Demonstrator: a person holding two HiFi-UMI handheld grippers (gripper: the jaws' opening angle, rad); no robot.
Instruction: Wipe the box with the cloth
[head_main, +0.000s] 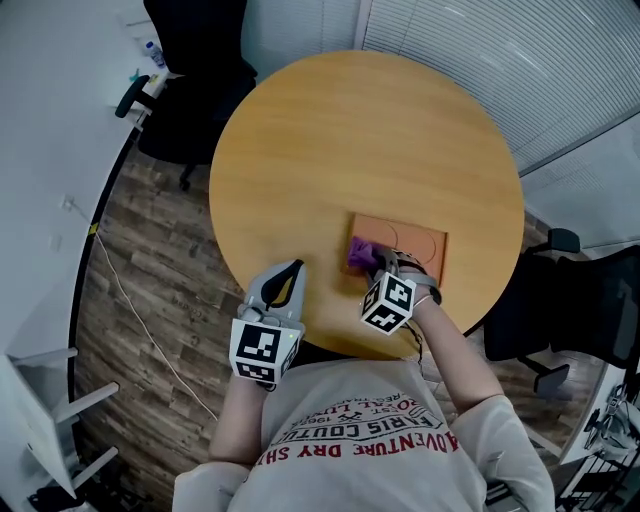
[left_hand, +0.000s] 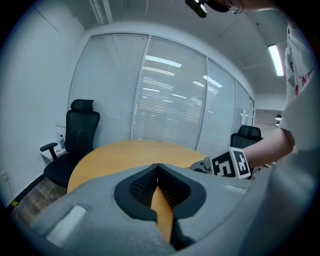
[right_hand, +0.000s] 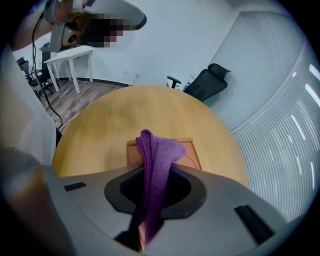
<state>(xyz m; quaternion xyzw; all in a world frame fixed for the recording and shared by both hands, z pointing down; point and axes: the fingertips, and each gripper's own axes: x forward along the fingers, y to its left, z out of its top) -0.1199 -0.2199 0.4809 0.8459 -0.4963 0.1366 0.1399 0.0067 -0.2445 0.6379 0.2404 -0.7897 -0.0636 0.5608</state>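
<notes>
A flat orange-brown box (head_main: 412, 243) lies on the round wooden table (head_main: 340, 140), near its front right edge. My right gripper (head_main: 377, 262) is shut on a purple cloth (head_main: 359, 252) that rests on the box's near left corner. In the right gripper view the cloth (right_hand: 156, 155) rises folded from between the jaws, with the box (right_hand: 185, 150) just behind it. My left gripper (head_main: 291, 274) hovers at the table's front edge, left of the box, jaws shut with nothing in them (left_hand: 158, 167).
Black office chairs stand at the far left (head_main: 195, 75) and at the right (head_main: 565, 300) of the table. A cable (head_main: 130, 300) trails over the wood floor at left. White shelving (head_main: 50, 400) sits at the lower left. Blinds (head_main: 500, 60) line the back wall.
</notes>
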